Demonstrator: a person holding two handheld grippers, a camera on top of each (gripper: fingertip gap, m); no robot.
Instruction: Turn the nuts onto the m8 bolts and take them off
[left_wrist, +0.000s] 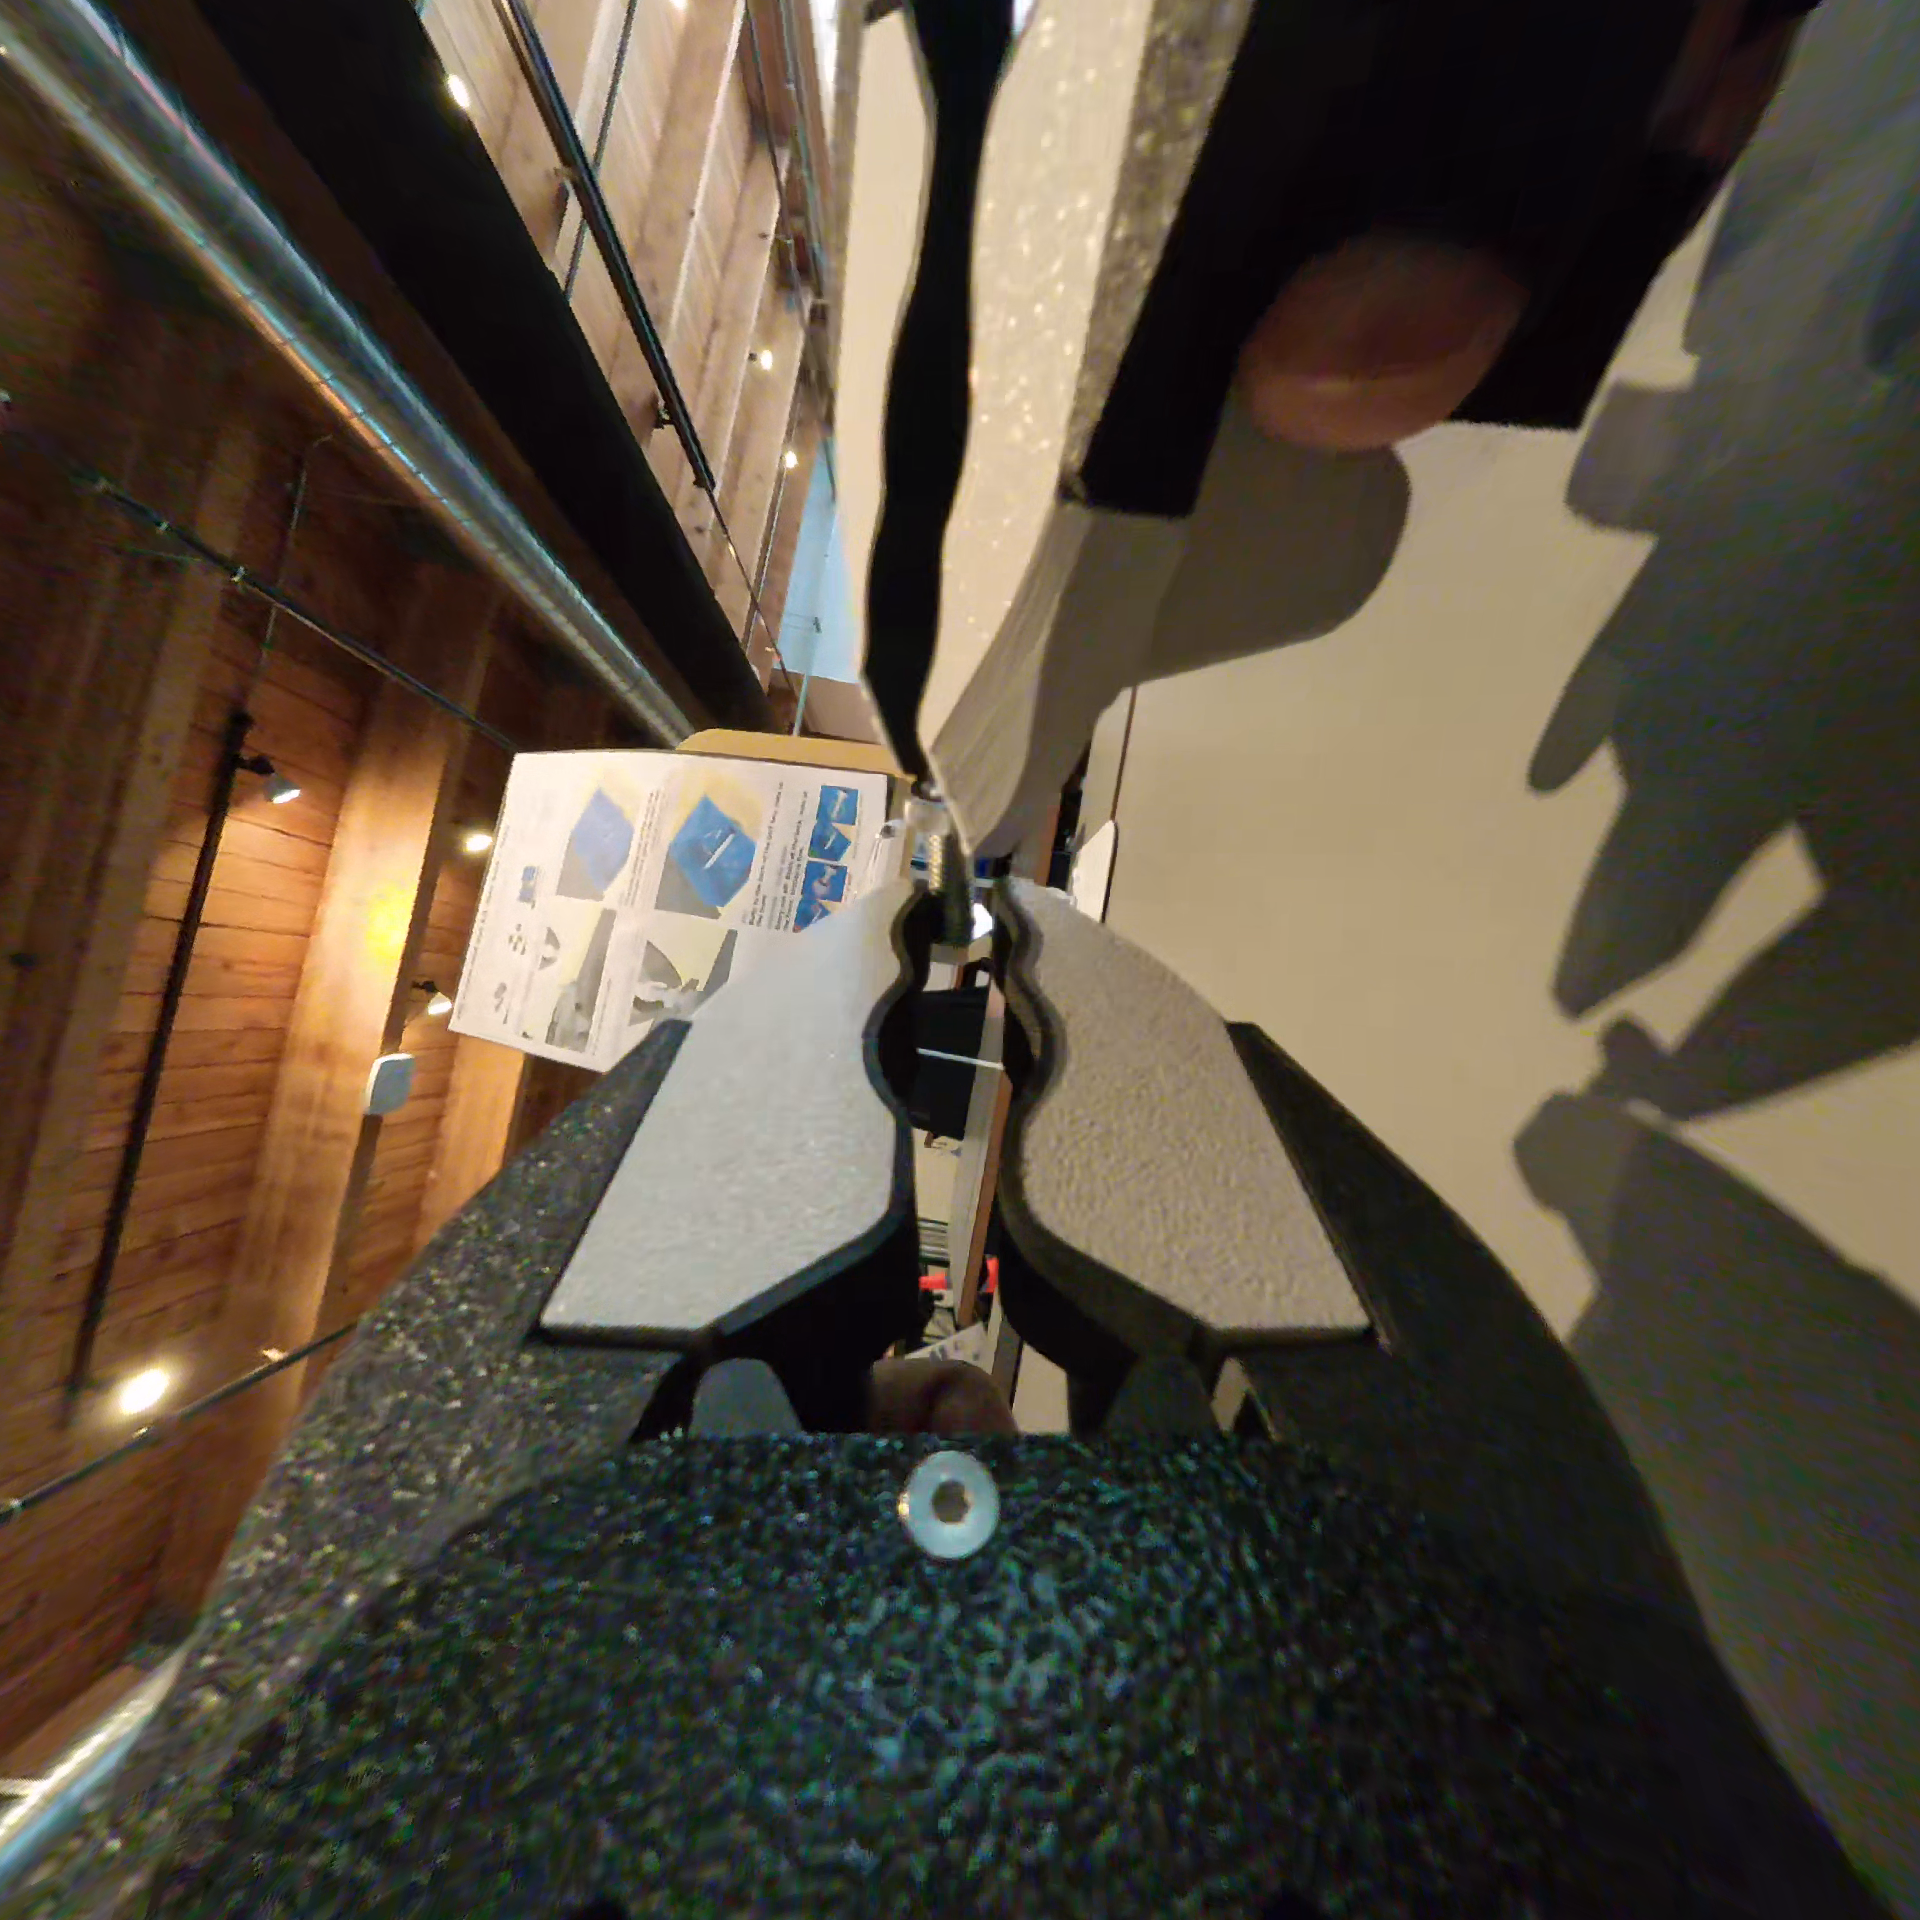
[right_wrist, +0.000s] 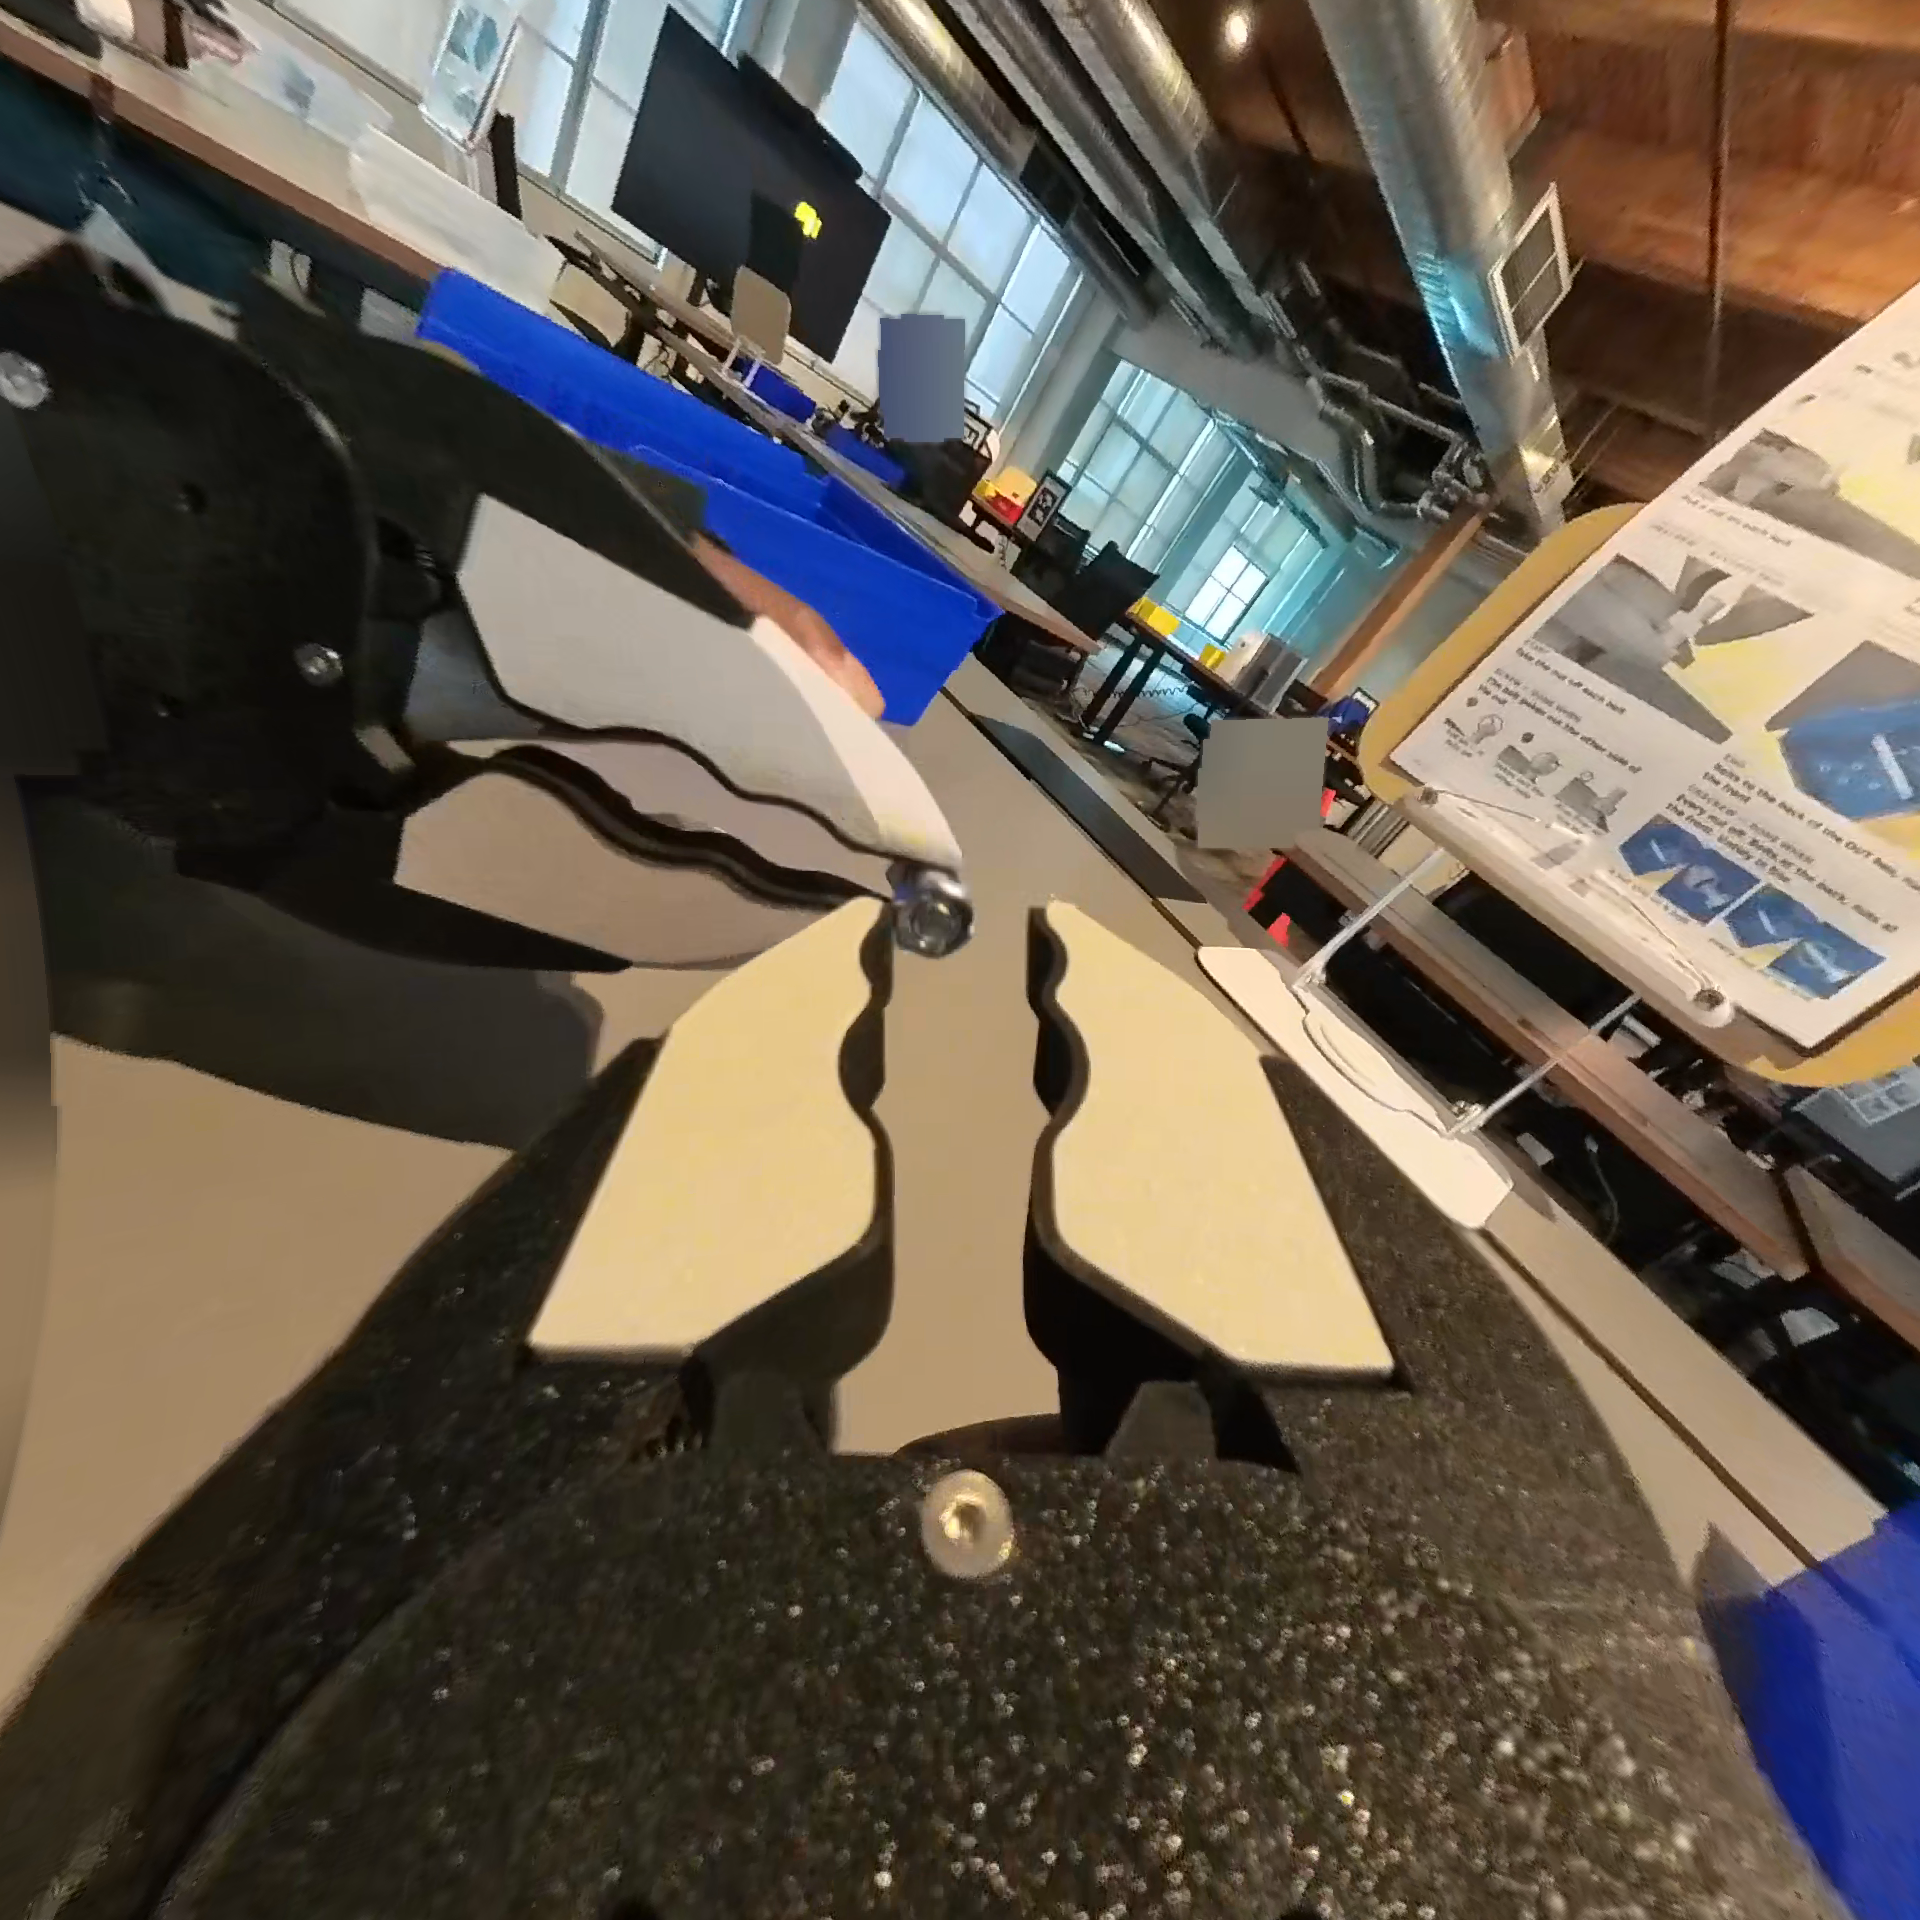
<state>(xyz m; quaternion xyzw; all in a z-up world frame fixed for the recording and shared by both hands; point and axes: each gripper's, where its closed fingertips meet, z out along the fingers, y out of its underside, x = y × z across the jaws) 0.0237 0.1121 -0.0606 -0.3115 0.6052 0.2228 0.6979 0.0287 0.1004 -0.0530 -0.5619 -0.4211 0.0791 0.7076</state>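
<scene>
Bolt (right_wrist: 928, 920) in left hand-held gripper (right_wrist: 914, 883)

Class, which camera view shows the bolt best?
The right wrist view. There the bolt stands out end-on against the plain table, pinched at the tips of the left claw. The left wrist view shows only a short threaded stretch of it between that claw's own fingertips, small and partly hidden.
</scene>
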